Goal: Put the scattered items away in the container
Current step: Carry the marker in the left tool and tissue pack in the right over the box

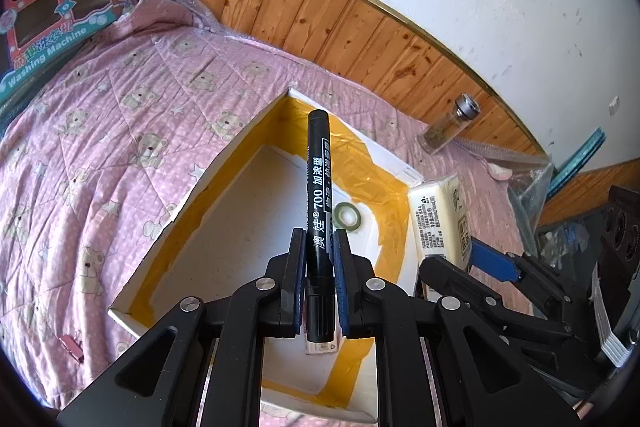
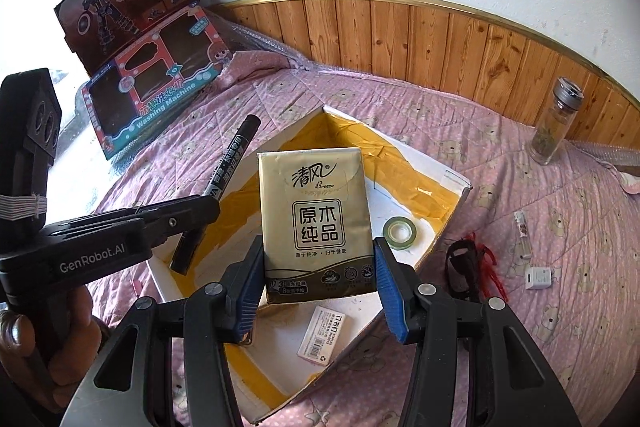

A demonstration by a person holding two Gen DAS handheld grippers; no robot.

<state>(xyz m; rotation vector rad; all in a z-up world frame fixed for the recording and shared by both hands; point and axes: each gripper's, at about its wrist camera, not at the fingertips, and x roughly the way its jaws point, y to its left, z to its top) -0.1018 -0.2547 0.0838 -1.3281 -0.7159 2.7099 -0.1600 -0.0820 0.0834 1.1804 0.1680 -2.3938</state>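
Note:
My left gripper (image 1: 319,247) is shut on a black marker pen (image 1: 319,187) and holds it above the white box (image 1: 224,163) with yellow tape inside. The pen also shows in the right wrist view (image 2: 228,163), held by the left gripper (image 2: 200,207). My right gripper (image 2: 318,267) is shut on a gold tissue pack (image 2: 316,219), over the box (image 2: 448,183). The pack shows in the left wrist view (image 1: 440,215). A green tape roll (image 2: 399,231) and a small white label pack (image 2: 326,331) lie inside the box.
On the pink quilt (image 2: 560,227) to the right of the box lie a black and red item (image 2: 468,263), a small vial (image 2: 523,233) and a white adapter (image 2: 538,277). A glass bottle (image 2: 556,123) stands by the wooden wall panel. Toy boxes (image 2: 156,95) stand at the back left.

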